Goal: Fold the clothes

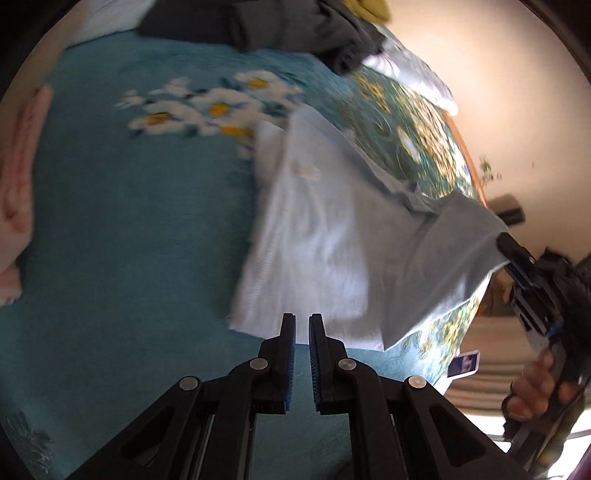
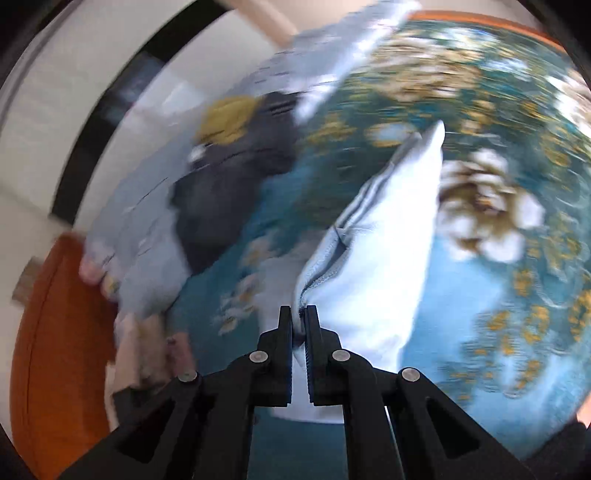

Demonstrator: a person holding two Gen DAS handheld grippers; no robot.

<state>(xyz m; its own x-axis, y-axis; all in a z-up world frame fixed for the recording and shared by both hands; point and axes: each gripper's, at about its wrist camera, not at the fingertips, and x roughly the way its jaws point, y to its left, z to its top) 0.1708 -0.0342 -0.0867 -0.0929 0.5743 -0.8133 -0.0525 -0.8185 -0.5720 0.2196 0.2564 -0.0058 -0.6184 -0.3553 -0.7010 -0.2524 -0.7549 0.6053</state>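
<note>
Pale-blue garment (image 1: 325, 236) lies partly doubled near the bed's (image 1: 129, 221) right edge, one corner lifted in my clenched right gripper (image 2: 298, 317). My left gripper (image 1: 302, 321) hovers released, empty. Dark, unfolded clothes (image 1: 295, 26) wait at the far edge.

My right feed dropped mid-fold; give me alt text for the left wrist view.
The right gripper lifts a corner of the pale blue garment off the teal floral bedspread. The left gripper hovers near its edge, fingers slightly apart, holding nothing.
</note>
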